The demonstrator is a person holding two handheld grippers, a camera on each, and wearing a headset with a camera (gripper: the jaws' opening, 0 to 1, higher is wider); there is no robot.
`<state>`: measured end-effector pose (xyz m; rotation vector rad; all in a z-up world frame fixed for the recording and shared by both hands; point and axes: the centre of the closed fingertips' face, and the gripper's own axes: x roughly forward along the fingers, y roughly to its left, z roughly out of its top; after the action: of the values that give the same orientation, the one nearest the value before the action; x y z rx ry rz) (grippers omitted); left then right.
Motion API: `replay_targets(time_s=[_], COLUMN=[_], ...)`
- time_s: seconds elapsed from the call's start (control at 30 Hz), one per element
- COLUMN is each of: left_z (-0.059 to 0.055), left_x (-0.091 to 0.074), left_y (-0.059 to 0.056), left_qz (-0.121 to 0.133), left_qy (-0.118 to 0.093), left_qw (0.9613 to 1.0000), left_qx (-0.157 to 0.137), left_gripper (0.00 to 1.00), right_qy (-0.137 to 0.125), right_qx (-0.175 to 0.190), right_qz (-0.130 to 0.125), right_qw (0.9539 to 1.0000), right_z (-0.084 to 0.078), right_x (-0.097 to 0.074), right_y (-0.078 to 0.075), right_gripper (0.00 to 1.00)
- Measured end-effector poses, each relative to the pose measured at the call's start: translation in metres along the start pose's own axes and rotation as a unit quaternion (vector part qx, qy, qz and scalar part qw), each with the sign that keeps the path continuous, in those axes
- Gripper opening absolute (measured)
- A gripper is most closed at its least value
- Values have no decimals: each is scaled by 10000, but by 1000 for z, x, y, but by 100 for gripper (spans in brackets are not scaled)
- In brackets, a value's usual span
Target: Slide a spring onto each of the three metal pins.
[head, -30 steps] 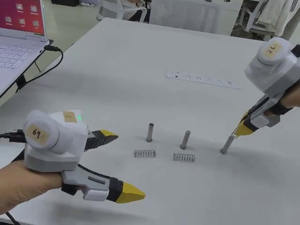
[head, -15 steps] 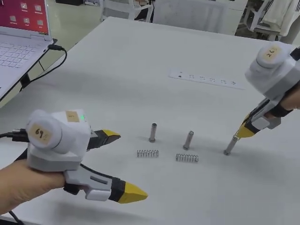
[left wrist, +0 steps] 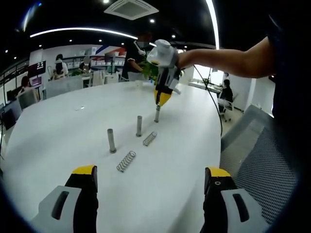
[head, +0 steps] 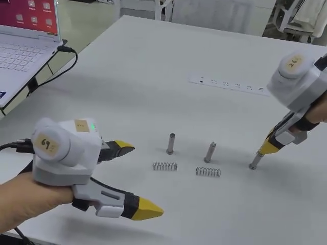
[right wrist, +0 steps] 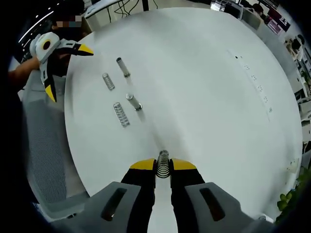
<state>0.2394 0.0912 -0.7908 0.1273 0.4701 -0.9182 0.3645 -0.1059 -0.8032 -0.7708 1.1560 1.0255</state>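
**Spring pinched at the right pin's top**

Right gripper [right wrist: 163, 166] jaws stand narrow. Their yellow tips are clamped on the held spring [right wrist: 163, 158], which lies lengthwise between them and pokes out a little past the tips. In the head view this gripper slants down from two o'clock, and its tips sit just above the right pin [head: 254, 161], which leans slightly. Whether the coil is already threaded over the pin's top cannot be told.

Left gripper [head: 137, 177] jaws stand wide apart with nothing between them. It is held above the table [head: 127, 76] at eight o'clock of the pins, well apart from them, with its tips aimed toward three o'clock.

The middle pin [head: 209, 152] stands at nine o'clock of the right pin, tilted a little. The left pin [head: 170, 143] stands upright farther toward nine o'clock, so the three make a row. One loose spring [head: 165, 166] lies flat at six o'clock of the left pin, near its foot but not touching it. The other loose spring [head: 208, 172] lies flat at six o'clock of the middle pin, also apart from it.

A white power strip [head: 230, 84] lies at twelve o'clock of the pins, well apart. An open laptop [head: 25, 35] sits at ten o'clock, with a dark cable [head: 66, 56] running from its side.
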Motion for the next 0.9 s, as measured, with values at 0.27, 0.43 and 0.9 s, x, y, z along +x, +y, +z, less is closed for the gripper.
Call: replay_targets(time_s=[0.27, 0.43, 0.9], left_z=[-1, -1, -1], left_x=[1, 1, 1], left_y=[2, 2, 2], left_qz=[1, -1, 5], left_qy=[15, 20, 20], left_qw=[10000, 10000, 10000], left_qx=[-7, -4, 8], left_gripper=[88, 87, 86], right_qy=[137, 194, 304], right_qx=[25, 54, 114], right_qz=[39, 44, 50], right_qw=[9999, 9998, 9995], right_z=[-4, -6, -11], right_x=[14, 23, 39], right_y=[0, 1, 4], right_gripper=[9, 9, 9])
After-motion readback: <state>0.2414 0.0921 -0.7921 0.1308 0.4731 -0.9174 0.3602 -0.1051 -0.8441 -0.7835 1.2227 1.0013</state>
